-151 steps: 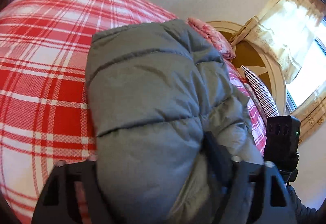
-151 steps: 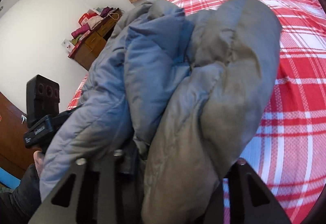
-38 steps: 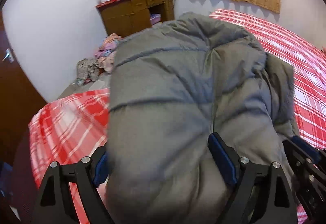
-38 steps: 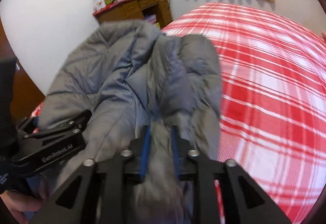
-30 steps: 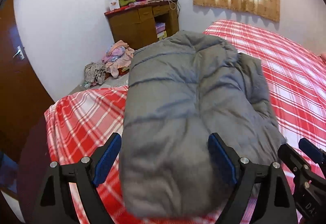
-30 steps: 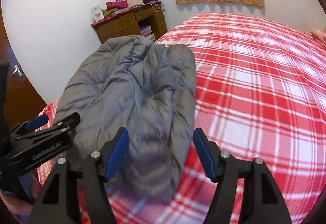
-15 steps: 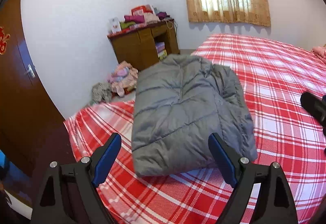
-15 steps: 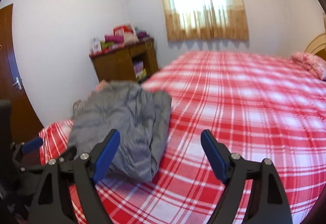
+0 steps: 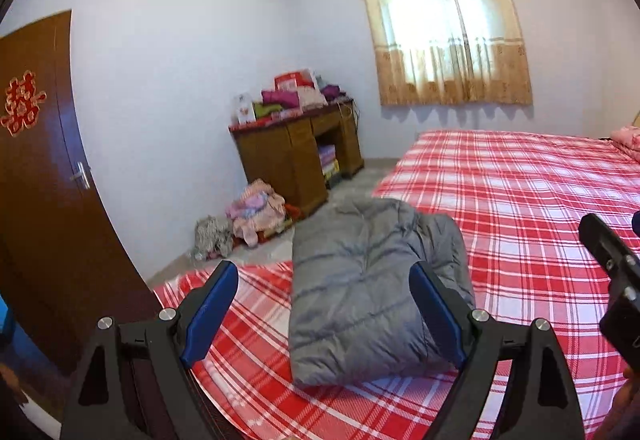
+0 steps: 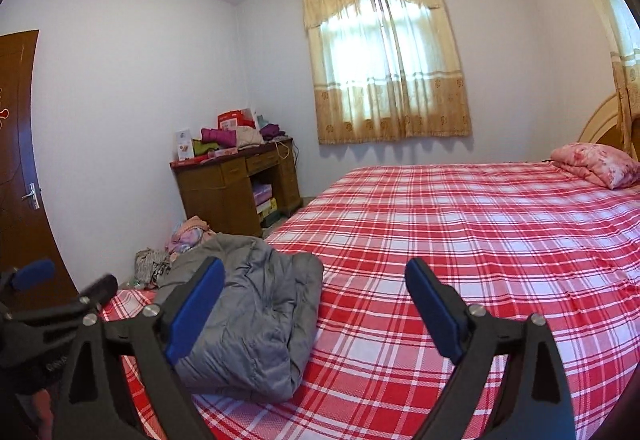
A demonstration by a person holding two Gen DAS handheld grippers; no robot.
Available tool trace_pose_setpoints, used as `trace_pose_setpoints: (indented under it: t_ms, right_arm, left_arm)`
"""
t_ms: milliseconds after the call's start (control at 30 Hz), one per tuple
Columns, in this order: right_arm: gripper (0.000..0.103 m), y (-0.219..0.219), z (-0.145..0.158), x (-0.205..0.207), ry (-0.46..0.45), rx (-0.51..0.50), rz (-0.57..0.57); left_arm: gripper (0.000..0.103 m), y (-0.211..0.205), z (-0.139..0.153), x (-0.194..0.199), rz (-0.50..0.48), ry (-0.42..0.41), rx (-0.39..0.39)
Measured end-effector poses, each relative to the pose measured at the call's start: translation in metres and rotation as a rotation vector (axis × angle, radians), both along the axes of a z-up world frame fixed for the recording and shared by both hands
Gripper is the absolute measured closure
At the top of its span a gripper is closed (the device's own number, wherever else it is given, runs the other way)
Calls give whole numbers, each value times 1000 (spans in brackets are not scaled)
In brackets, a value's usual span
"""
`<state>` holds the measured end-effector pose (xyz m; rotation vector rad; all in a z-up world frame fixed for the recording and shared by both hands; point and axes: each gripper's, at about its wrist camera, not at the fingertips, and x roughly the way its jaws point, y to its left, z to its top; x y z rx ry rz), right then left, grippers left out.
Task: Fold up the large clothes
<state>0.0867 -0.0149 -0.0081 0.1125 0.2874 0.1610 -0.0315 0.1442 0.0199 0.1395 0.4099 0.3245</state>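
a: status? 
b: grey padded jacket (image 9: 360, 288) lies folded on bed (image 9: 520, 199), near corner. left gripper (image 9: 324, 304) spread, nothing between pads. right gripper (image 10: 316, 304) jaws opening, empty too. fold looks done; release step. 
a: next? 
b: prob. check bundle, square edges. 
a: unclear? 
b: jacket underside, sleeves tucked out of sight; person mostly cut off.

Jacket (image 9: 360, 292) released onto bed (image 9: 520, 199)

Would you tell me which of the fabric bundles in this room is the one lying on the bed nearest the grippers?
The folded grey puffer jacket, lying on the red plaid bed near its corner. The pink clothes pile sits on the floor, and the pink pillow lies at the far headboard end.
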Motion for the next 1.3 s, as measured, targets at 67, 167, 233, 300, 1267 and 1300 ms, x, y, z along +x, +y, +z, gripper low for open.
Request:
trace_pose_setpoints:
  t_ms: [67, 167, 233, 300, 1267, 1300]
  right_arm:
    - [9, -1, -1, 0, -1, 5, 0]
    - [9, -2, -2, 0, -2, 9, -3]
    - [9, -3, -3, 0, -2, 8, -4]
    - [9, -4, -3, 1, 0, 9, -4]
    - [9, -14, -4, -2, 12, 20, -32]
    - [9, -15, -4, -2, 13, 22, -32]
  left_arm:
    - [15, -3, 1, -3, 6, -10, 5]
    - [14, -5, 0, -5, 13, -17, 8]
    - [14, -5, -1, -2, 13, -2, 4]
    - [14, -5, -2, -2, 13, 3, -5]
    - [14, -2, -3, 6, 14, 12, 5]
    - [14, -2, -2, 6, 11, 9, 3]
